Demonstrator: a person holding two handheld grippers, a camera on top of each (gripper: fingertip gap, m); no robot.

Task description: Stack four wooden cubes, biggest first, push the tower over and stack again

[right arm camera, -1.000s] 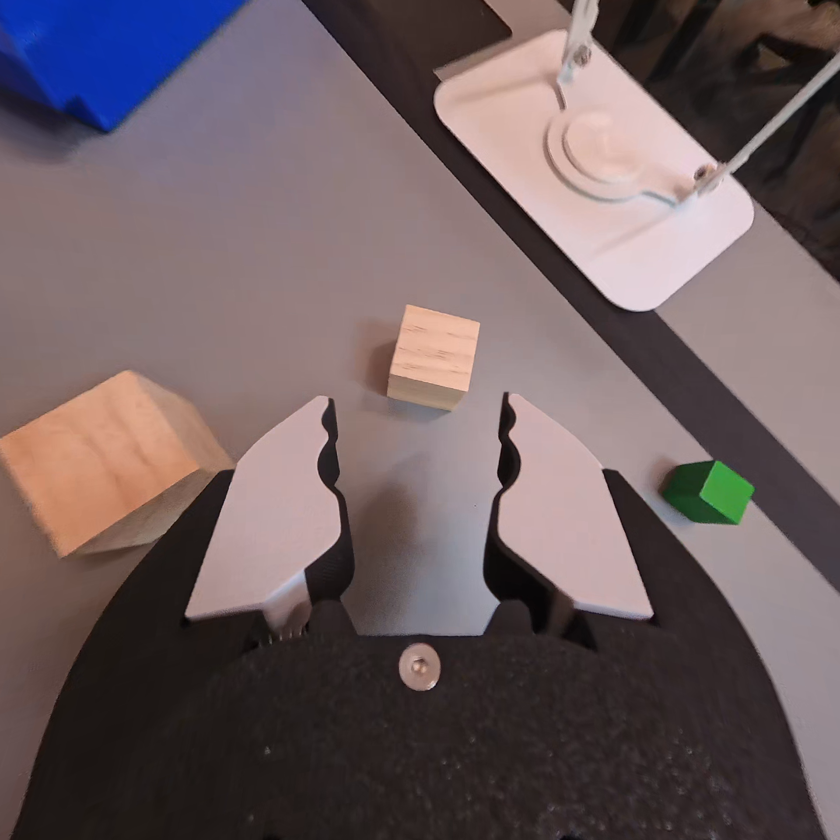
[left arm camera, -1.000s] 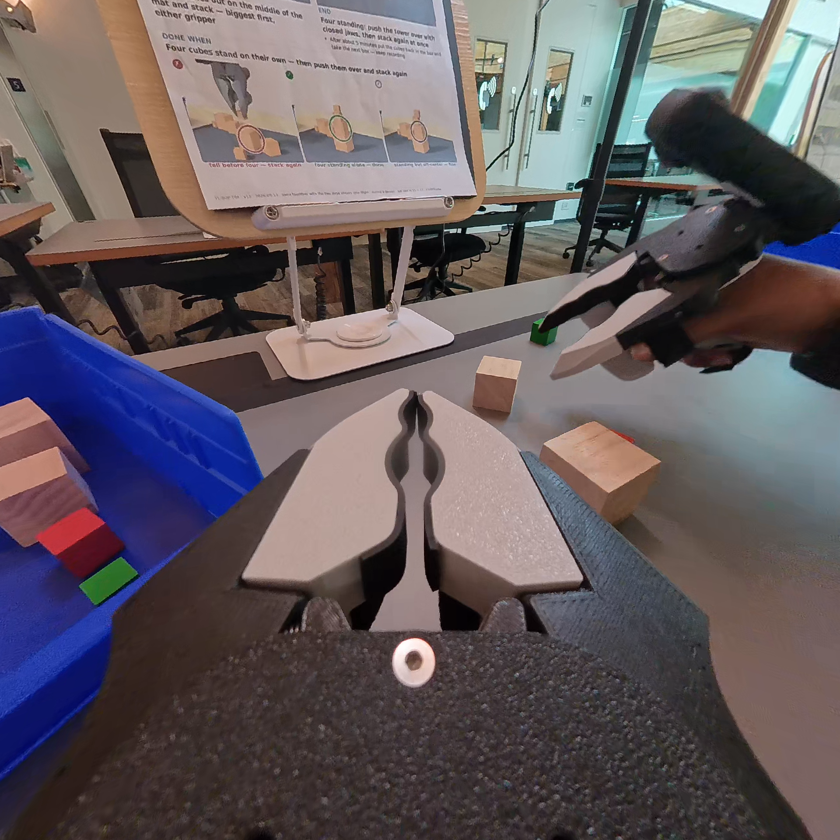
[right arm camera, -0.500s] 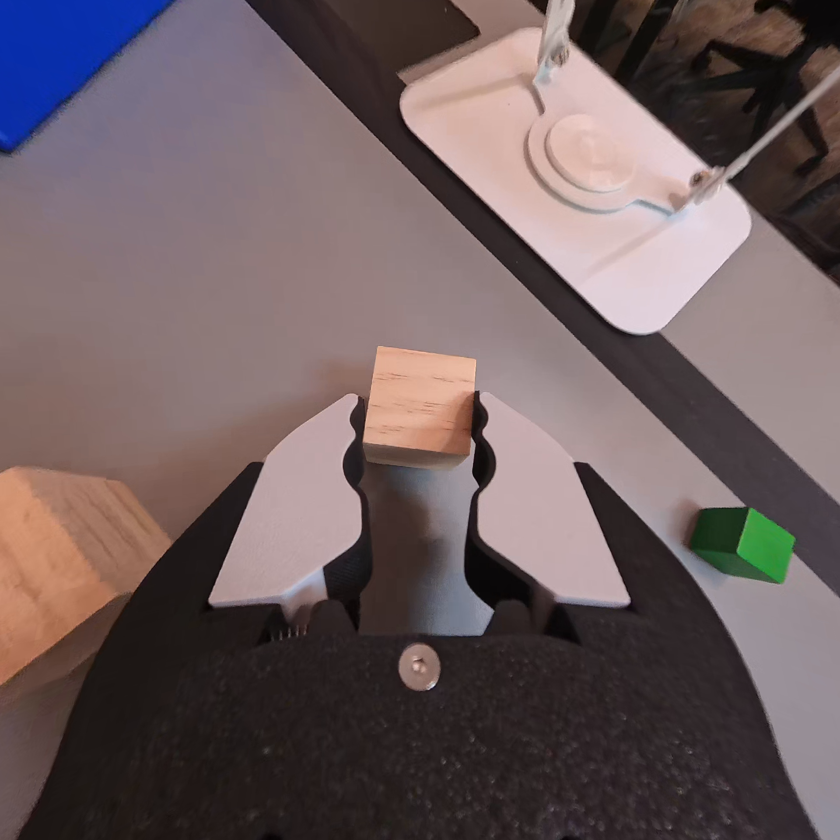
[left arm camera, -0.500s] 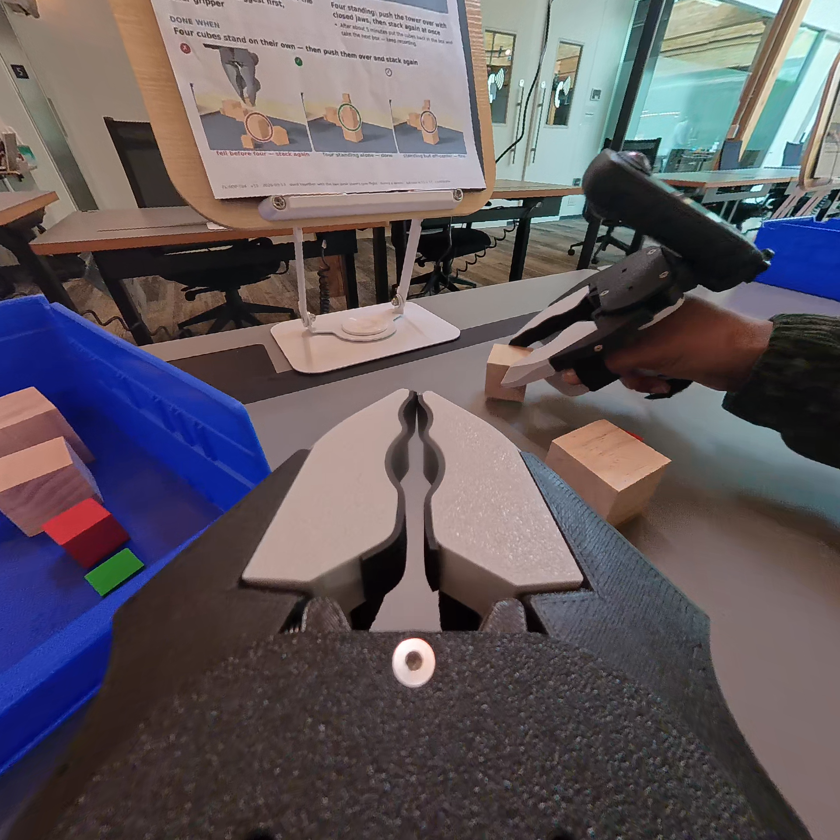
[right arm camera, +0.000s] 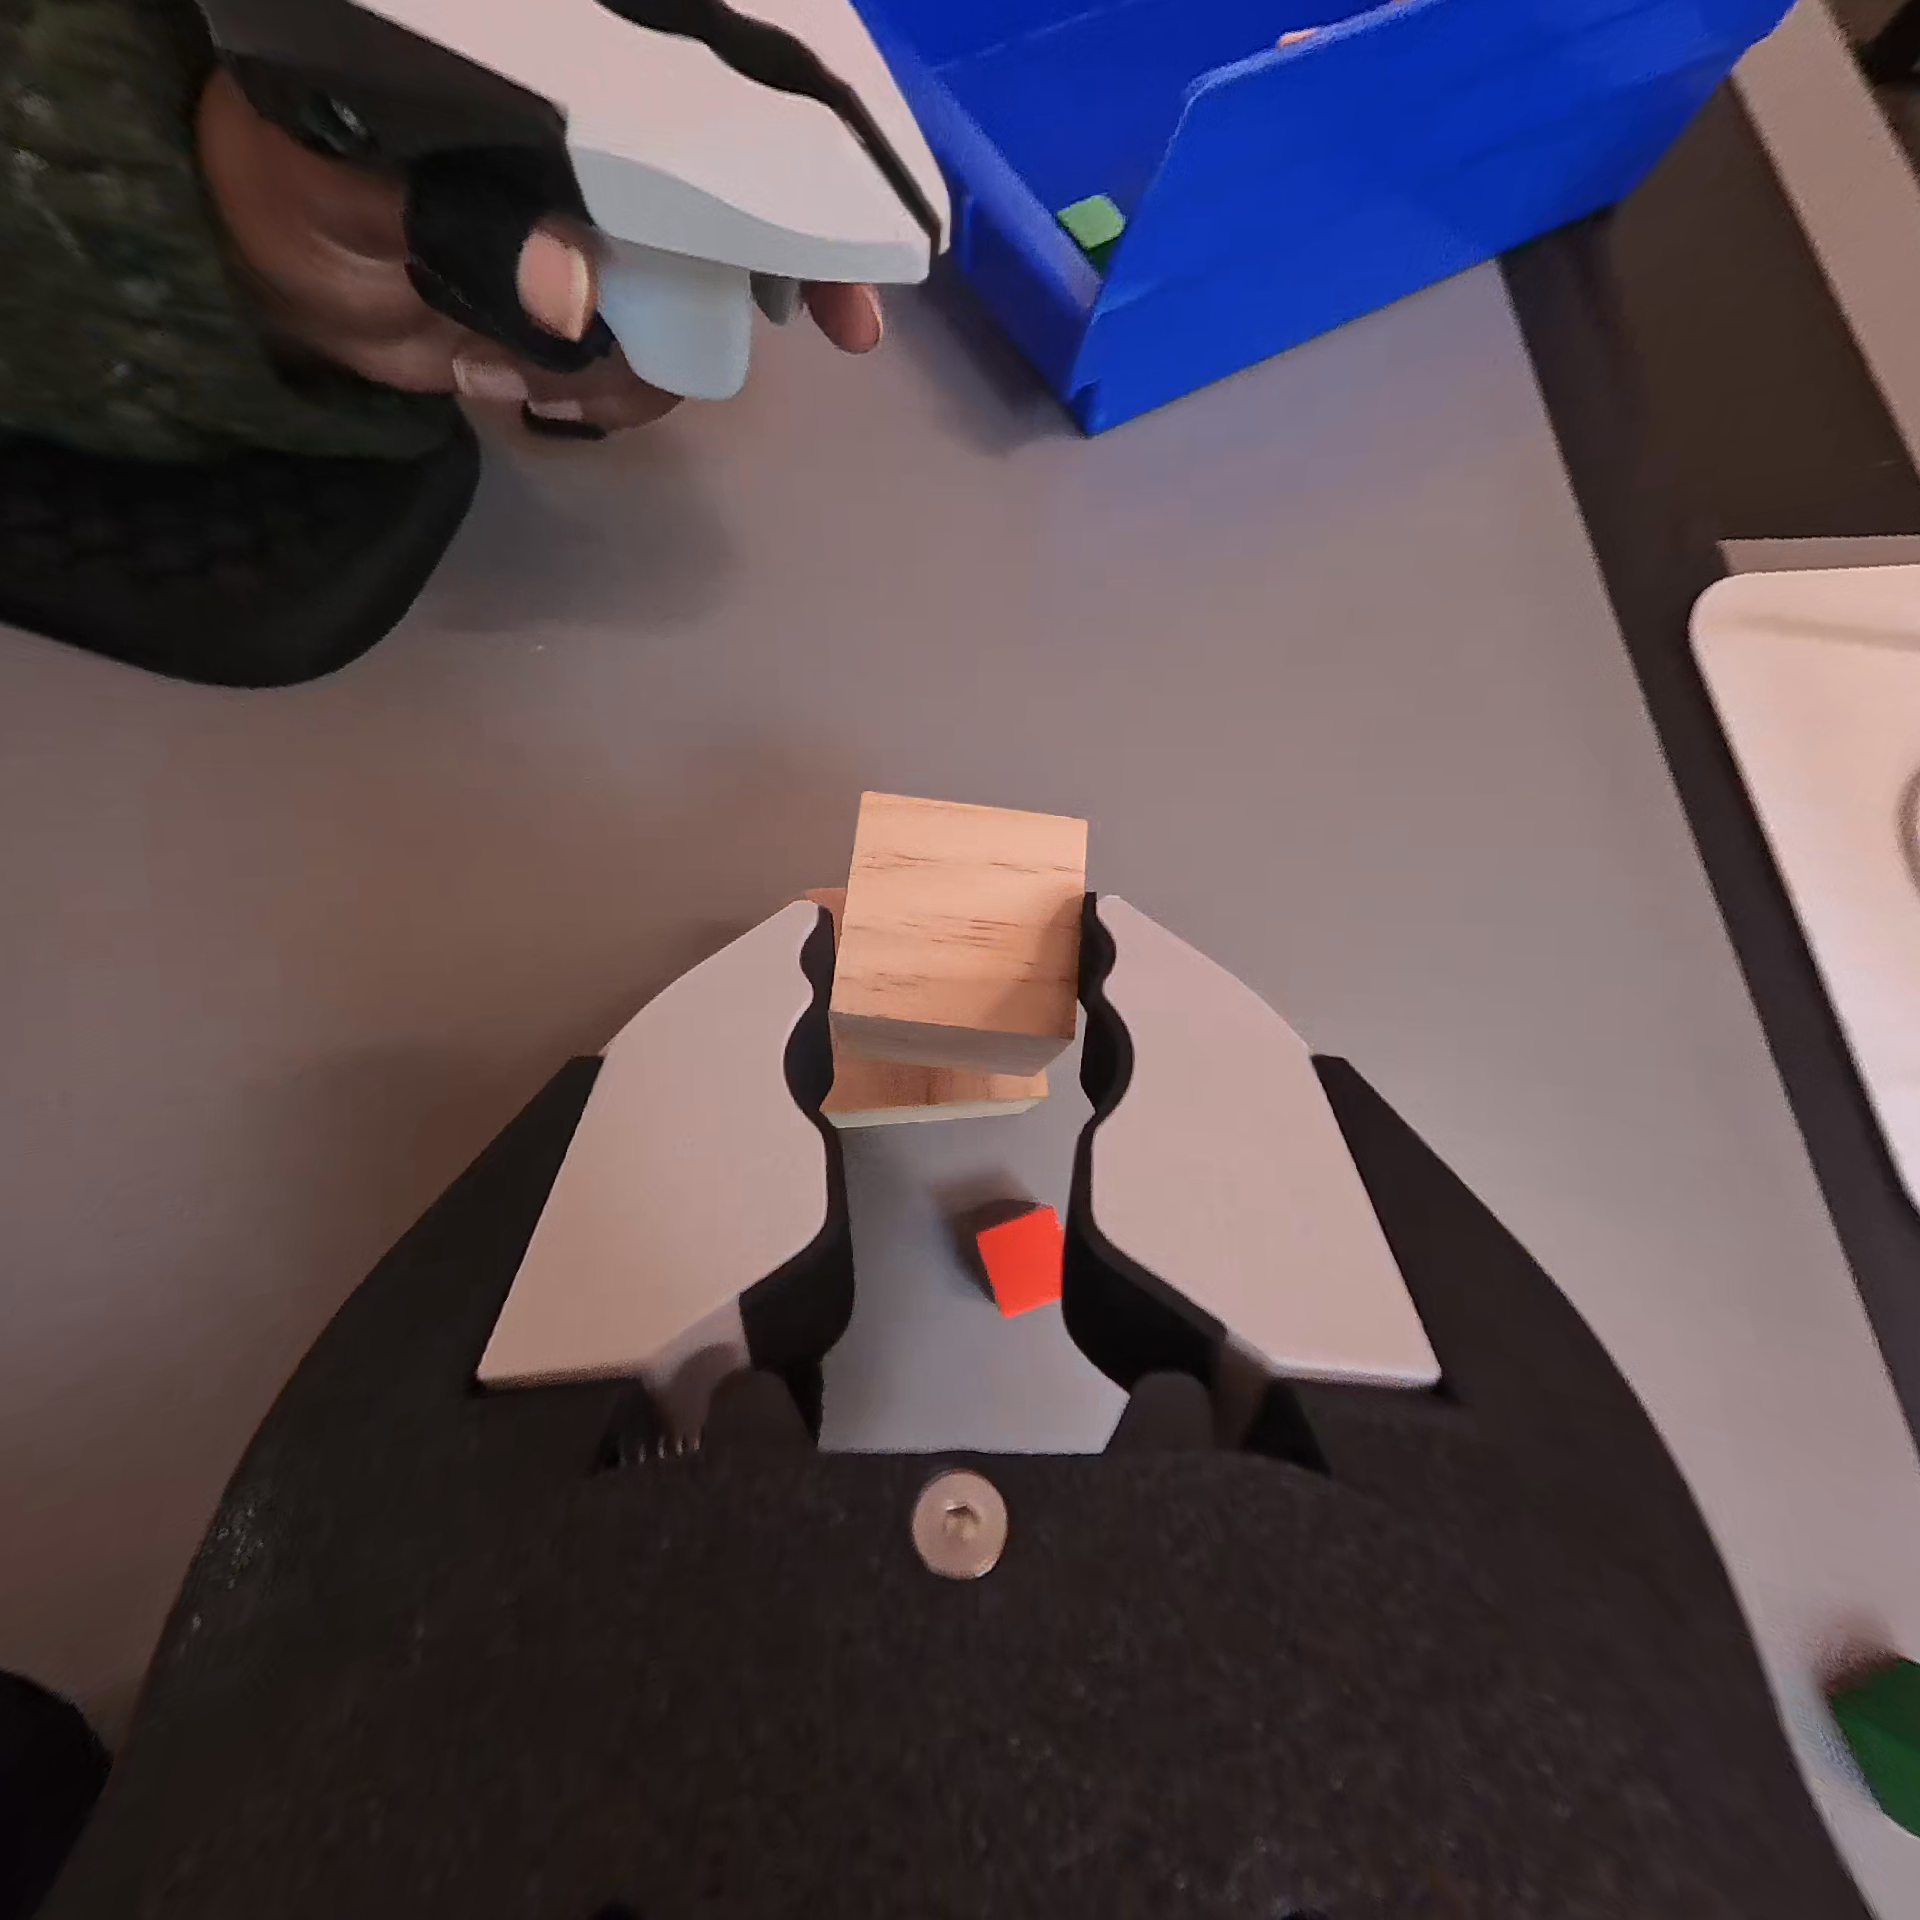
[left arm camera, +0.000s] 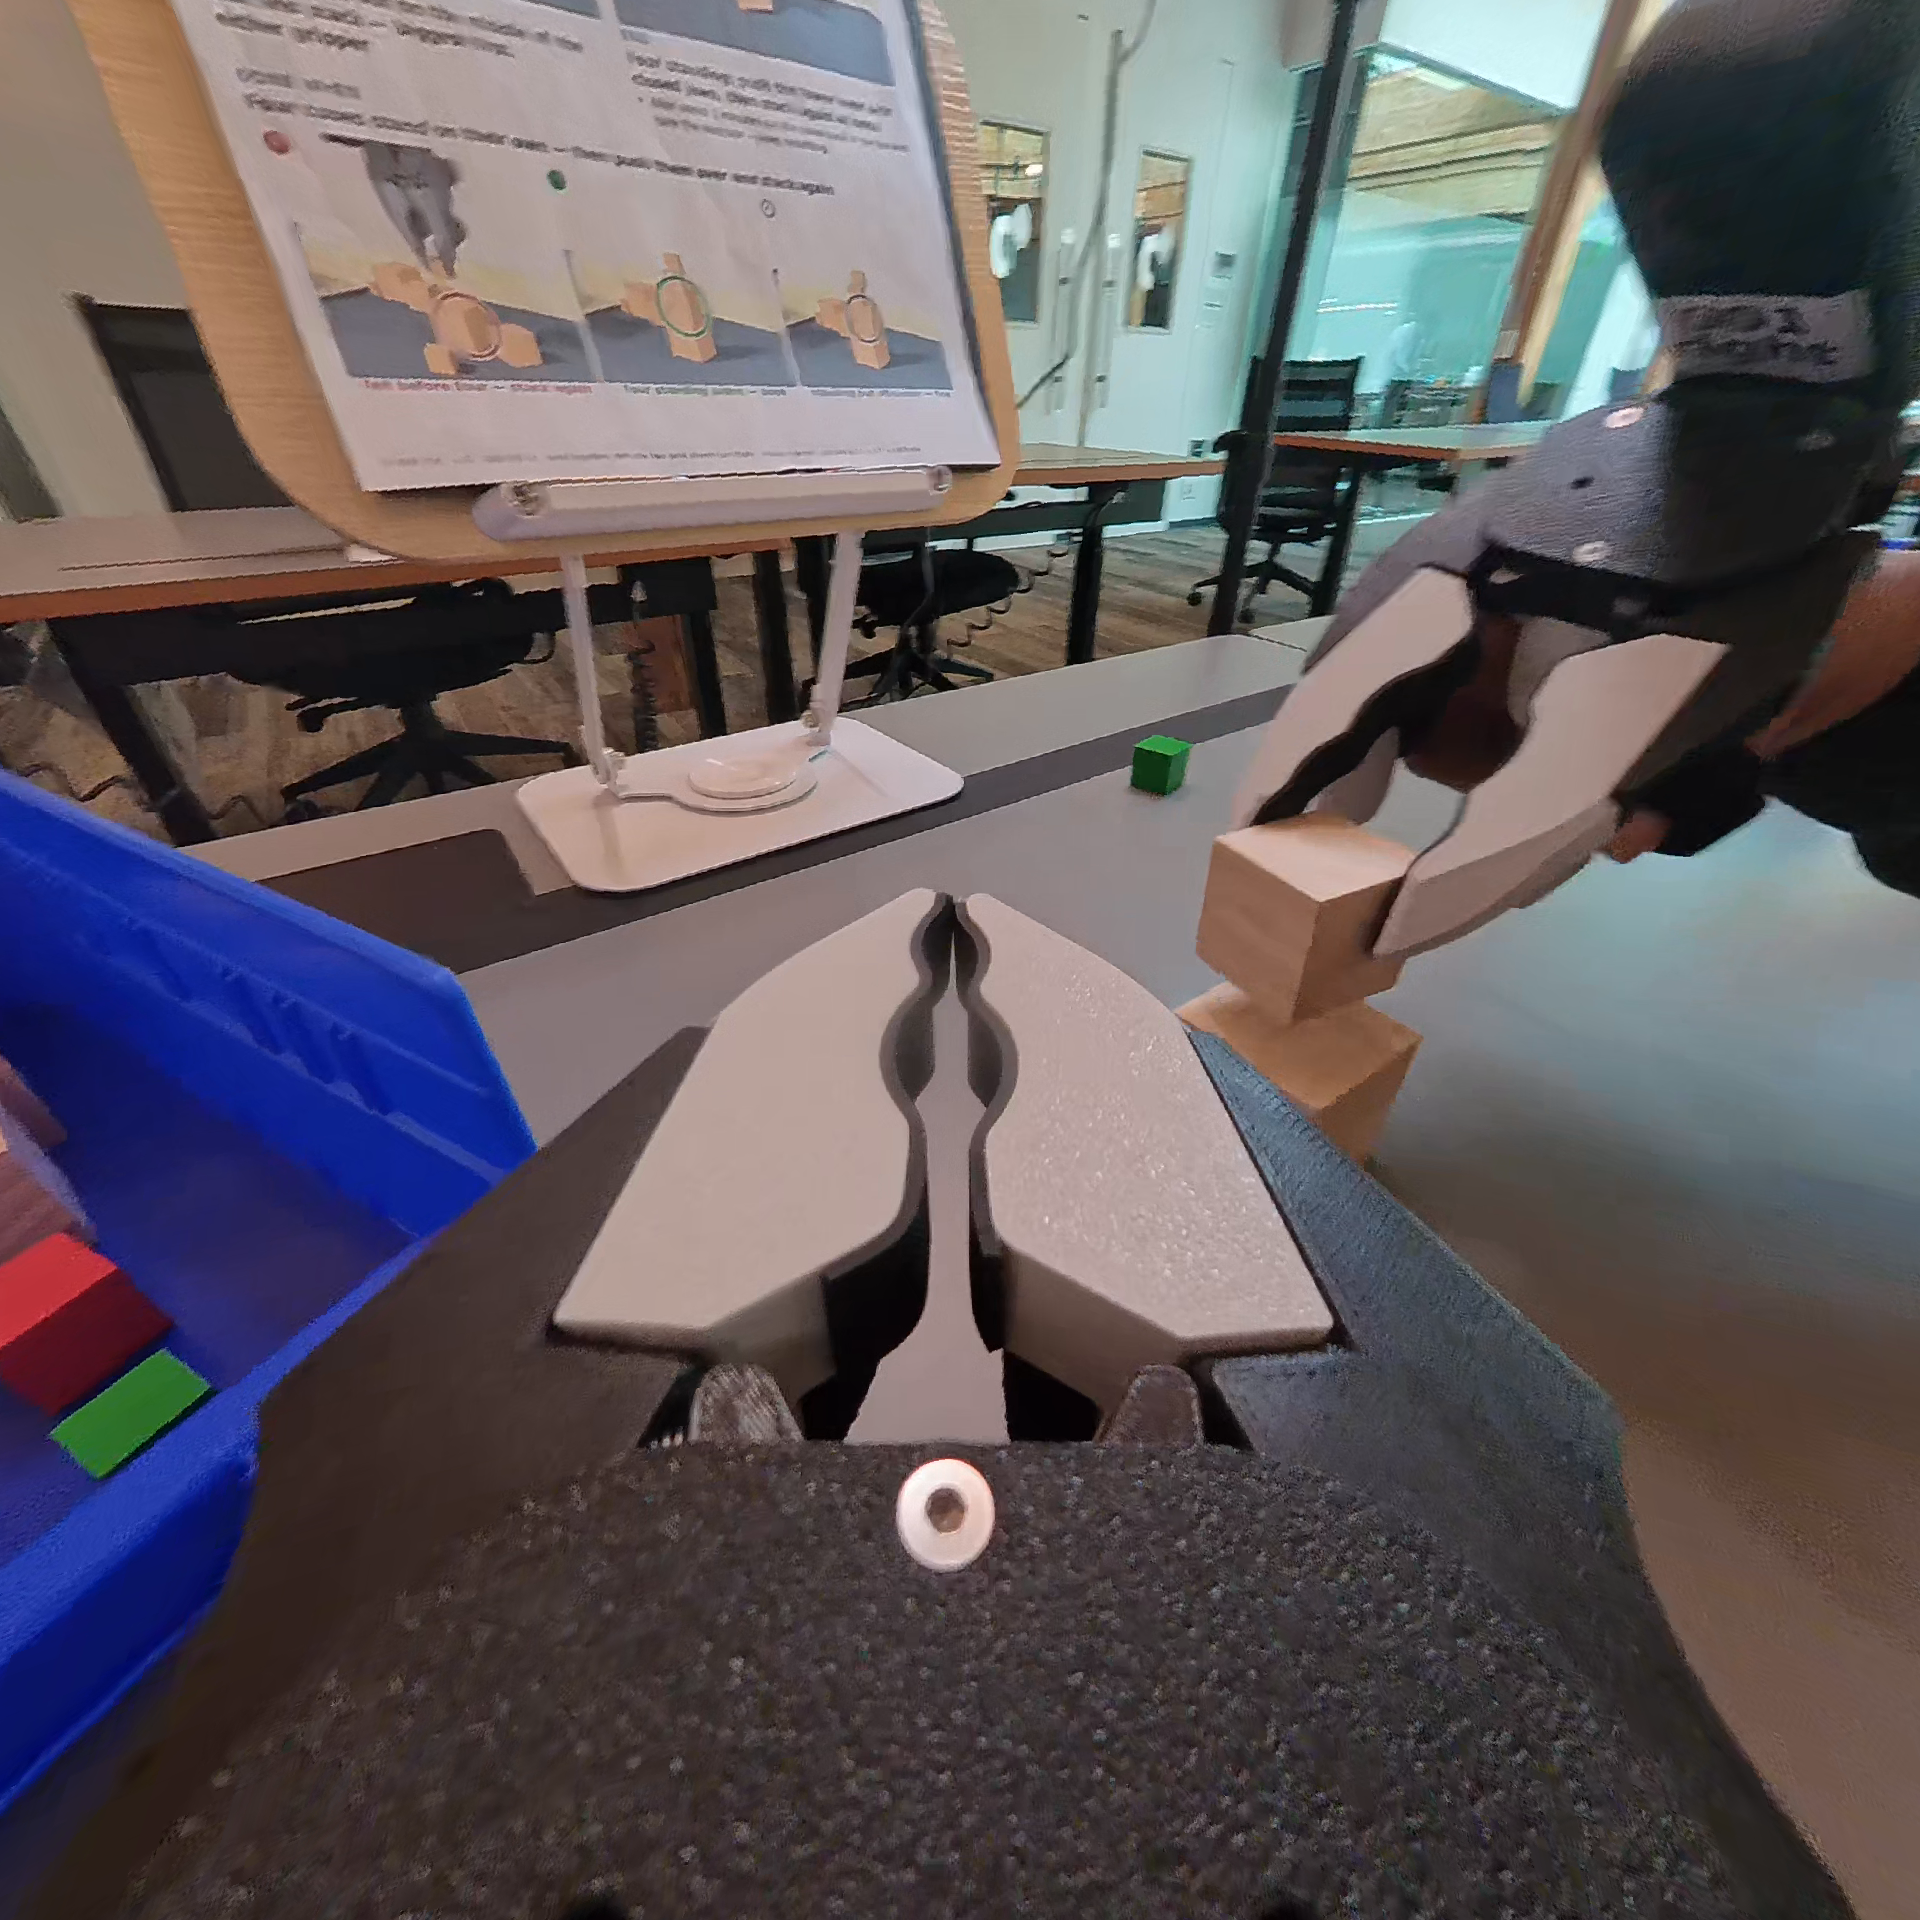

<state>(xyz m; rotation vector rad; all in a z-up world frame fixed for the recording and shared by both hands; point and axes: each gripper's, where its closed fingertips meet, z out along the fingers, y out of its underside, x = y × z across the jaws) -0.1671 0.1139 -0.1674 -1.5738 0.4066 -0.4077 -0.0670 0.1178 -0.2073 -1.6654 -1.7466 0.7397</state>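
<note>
Right wrist view, entry one: the right gripper point(right arm camera: 956, 987) grips a small wooden cube point(right arm camera: 961, 925), a pad pressed to each side face. A second ago this cube stood on the grey table point(right arm camera: 1299, 727) ahead of spread jaws; half a second ago the jaws had closed on it there. It is now lifted and held over the large wooden cube point(right arm camera: 935, 1093), whose top shows just beneath it. Whether the two cubes touch cannot be told from here.

Left wrist view, entry two: the small cube point(left arm camera: 1288, 914) sits tilted, its lower corner at or just above the top of the large cube point(left arm camera: 1340, 1060). The left gripper point(left arm camera: 951, 914) is closed on nothing, unchanged across the interval, near the blue bin point(left arm camera: 260, 1039).

Other items:
- red cube point(right arm camera: 1020, 1270), on the table on the near side of the large cube, seen between the right gripper's fingers;
- green cube point(left arm camera: 1160, 765), far side, well apart;
- white stand base point(left arm camera: 738, 800) carrying a printed sheet point(left arm camera: 623, 260), far left;
- red block point(left arm camera: 62, 1320) and green block point(left arm camera: 130, 1413) inside the bin.

Judgement: one cube has gone from lying loose to poised above another.
</note>
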